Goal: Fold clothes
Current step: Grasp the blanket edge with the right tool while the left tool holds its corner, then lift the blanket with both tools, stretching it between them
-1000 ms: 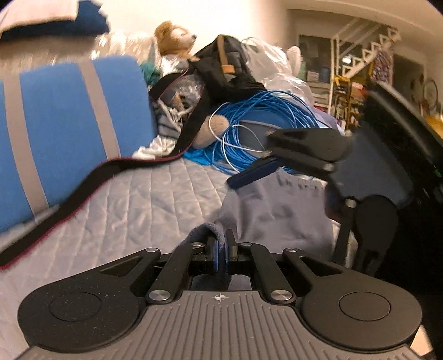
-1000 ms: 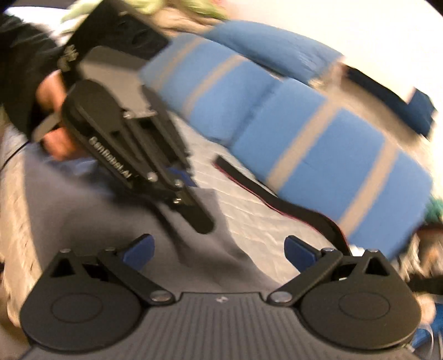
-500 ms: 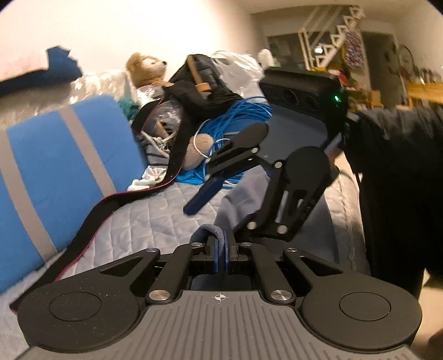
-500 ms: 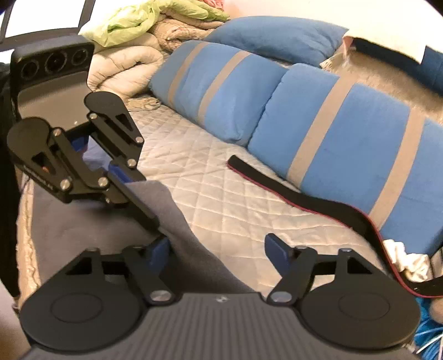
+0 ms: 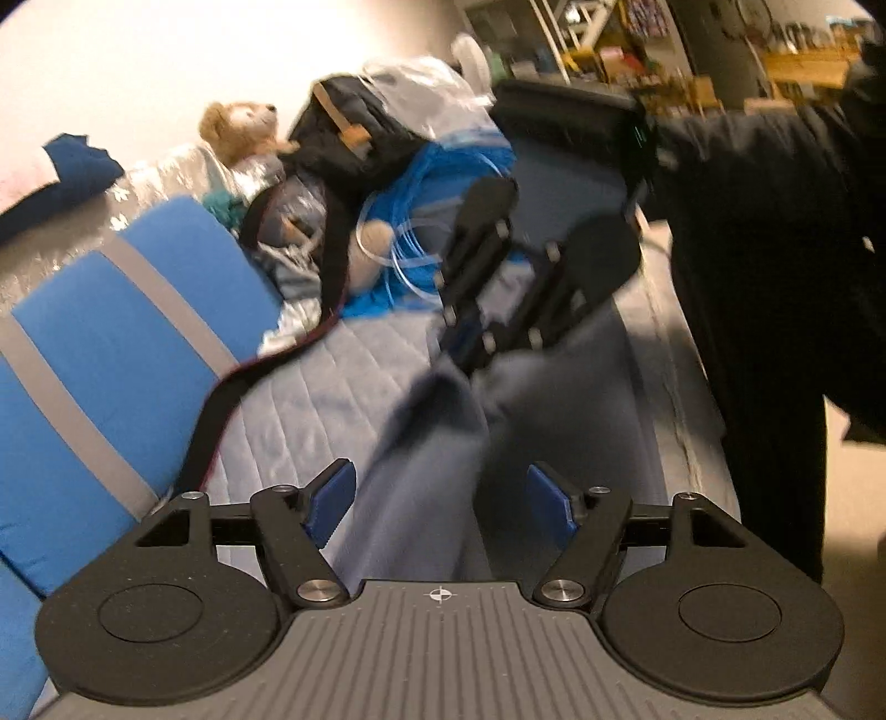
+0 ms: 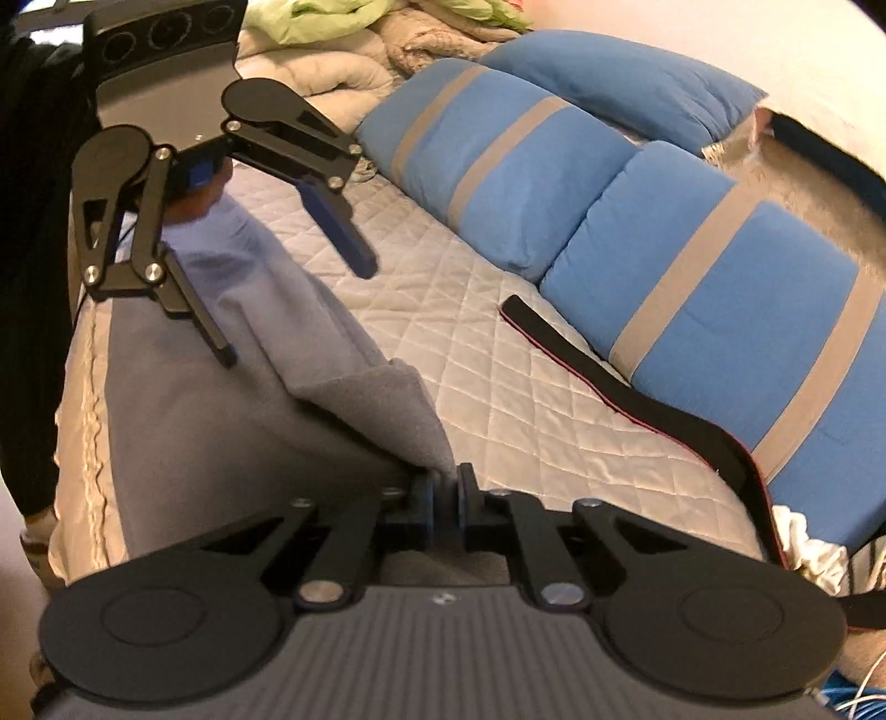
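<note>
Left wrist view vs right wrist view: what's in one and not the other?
Left wrist only: a teddy bear, blue cable coil, black bag and shelving behind. Right wrist only: a green blanket and its own closing jaws pinching the grey garment. Both: the garment, the striped blue pillow, black strap, quilted bed.

A bed [image 6: 498, 354] with a pale quilted cover fills mid-frame; blue grey-striped pillows [image 6: 692, 288] lie along its right; a plain cream wall [image 5: 166, 72] stands upper left; cluttered yellow shelving [image 5: 692, 50], warmly lit, sits upper right.
</note>
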